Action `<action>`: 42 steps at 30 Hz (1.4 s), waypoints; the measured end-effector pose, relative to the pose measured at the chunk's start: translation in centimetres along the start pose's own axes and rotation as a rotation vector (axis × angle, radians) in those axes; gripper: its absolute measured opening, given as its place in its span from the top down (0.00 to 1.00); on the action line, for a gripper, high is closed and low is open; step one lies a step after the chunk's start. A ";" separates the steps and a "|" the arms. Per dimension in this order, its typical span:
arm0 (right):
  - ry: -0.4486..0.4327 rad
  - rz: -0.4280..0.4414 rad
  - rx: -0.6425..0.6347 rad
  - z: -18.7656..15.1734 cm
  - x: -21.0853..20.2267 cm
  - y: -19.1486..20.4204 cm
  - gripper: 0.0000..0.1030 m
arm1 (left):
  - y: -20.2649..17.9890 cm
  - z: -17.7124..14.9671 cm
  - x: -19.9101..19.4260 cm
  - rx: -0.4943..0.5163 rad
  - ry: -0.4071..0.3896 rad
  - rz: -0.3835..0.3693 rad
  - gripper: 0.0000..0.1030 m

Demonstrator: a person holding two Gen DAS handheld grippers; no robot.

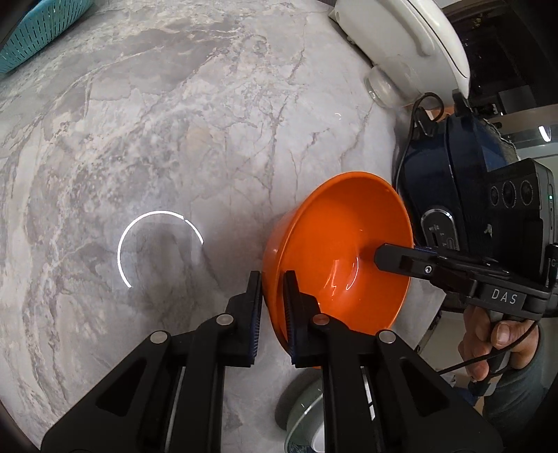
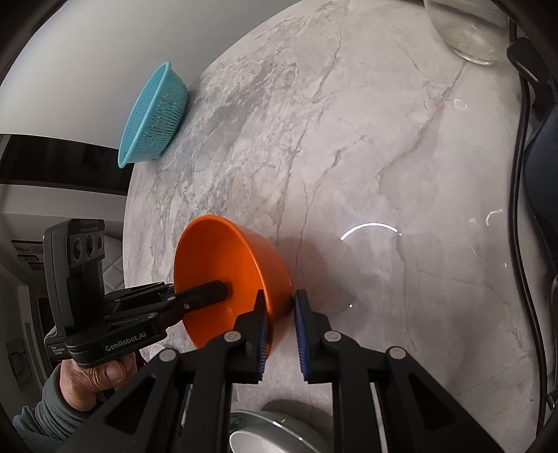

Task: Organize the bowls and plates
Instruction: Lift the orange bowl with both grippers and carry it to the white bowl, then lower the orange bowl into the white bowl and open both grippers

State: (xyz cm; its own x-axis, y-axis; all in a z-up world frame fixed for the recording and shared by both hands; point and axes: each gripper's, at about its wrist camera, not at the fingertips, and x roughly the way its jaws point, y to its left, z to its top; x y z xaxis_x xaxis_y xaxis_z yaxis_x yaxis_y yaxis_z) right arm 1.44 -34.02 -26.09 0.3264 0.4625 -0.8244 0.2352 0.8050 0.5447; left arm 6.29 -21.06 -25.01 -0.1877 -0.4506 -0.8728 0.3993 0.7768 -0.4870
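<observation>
An orange bowl [image 1: 334, 254] is held tilted on its side above the marble table [image 1: 157, 139]. My left gripper [image 1: 272, 303] is shut on its near rim, one finger inside and one outside. My right gripper [image 2: 280, 320] is shut on the opposite rim of the same bowl [image 2: 226, 258]. Each gripper shows in the other's view, the right one [image 1: 383, 259] reaching into the bowl from the right, the left one [image 2: 216, 291] from the left. A grey-green dish [image 2: 279, 428] with a white bowl [image 2: 251, 444] in it sits below; it also shows in the left wrist view [image 1: 303, 414].
A teal colander [image 2: 157, 115] leans at the table's far left edge, also in the left wrist view [image 1: 38, 31]. A white appliance [image 1: 401, 45], a glass jar [image 2: 467, 31], a dark blue appliance [image 1: 439, 181] and black cables [image 2: 519, 209] stand at the right side.
</observation>
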 end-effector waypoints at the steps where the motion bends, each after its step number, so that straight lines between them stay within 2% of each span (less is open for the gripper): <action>1: -0.006 0.001 -0.004 -0.5 -0.5 0.3 0.84 | -0.5 -0.5 -0.5 0.006 -0.004 -0.003 0.90; 6: -0.029 0.002 -0.015 -3.9 -3.1 1.6 0.84 | -3.1 -3.6 -2.6 0.047 -0.020 -0.020 0.90; 11: -0.034 -0.025 -0.008 -8.3 -4.8 2.4 0.85 | -4.9 -8.0 -3.5 0.110 0.002 -0.013 0.90; 19: -0.024 -0.062 0.090 -15.7 -5.7 1.0 0.85 | -6.8 -15.3 -1.6 0.194 0.091 -0.003 0.90; 23: -0.009 -0.082 0.132 -18.2 -5.0 0.1 0.85 | -7.4 -17.5 -0.3 0.223 0.122 0.018 0.90; 28: 0.003 -0.105 0.155 -19.3 -3.8 -0.8 0.85 | -7.7 -18.4 0.8 0.253 0.131 0.056 0.90; 37: 0.022 -0.141 0.124 -18.7 -3.1 -0.6 0.87 | -7.4 -17.1 2.2 0.230 0.133 0.074 0.90; 42: 0.051 -0.205 0.087 -18.2 -2.8 0.1 0.88 | -7.1 -16.7 2.1 0.219 0.141 0.074 0.89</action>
State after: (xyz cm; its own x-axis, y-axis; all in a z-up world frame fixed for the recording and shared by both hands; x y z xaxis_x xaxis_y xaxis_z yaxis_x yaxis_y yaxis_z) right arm -16.13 -28.46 -26.56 0.2174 0.3124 -0.9247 0.3710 0.8498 0.3743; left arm -11.96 -20.14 -23.99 -0.2679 -0.3186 -0.9093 0.5983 0.6847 -0.4162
